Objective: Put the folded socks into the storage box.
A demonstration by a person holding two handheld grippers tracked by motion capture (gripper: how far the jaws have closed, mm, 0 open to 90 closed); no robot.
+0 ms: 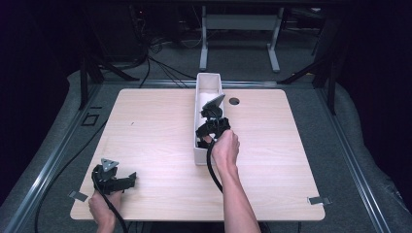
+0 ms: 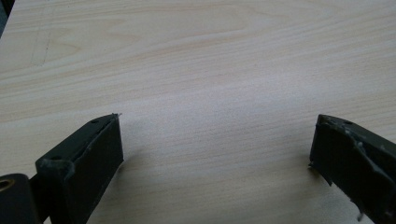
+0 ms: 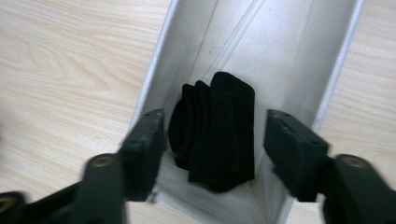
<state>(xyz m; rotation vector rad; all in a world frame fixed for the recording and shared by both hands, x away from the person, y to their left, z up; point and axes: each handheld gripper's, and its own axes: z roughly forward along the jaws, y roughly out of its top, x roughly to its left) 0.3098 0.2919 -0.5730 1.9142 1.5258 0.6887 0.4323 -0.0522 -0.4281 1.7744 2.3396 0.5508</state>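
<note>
Left gripper point(image 1: 127, 180) low at near-left corner of wooden table point(image 1: 145, 126), jaws spread wide over bare wood, holding nothing. Right gripper point(image 3: 212, 135) further out, mid-table, over near end of long white box point(image 1: 216, 80); jaws apart, straddling a folded black cloth point(image 3: 215, 130) lying inside the box, not clamped on it

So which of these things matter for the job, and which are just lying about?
In use:
right claw, open over the folded black cloth
long white box holding it

Lying about:
left claw, open over bare table
metal frame on the floor behind
</note>
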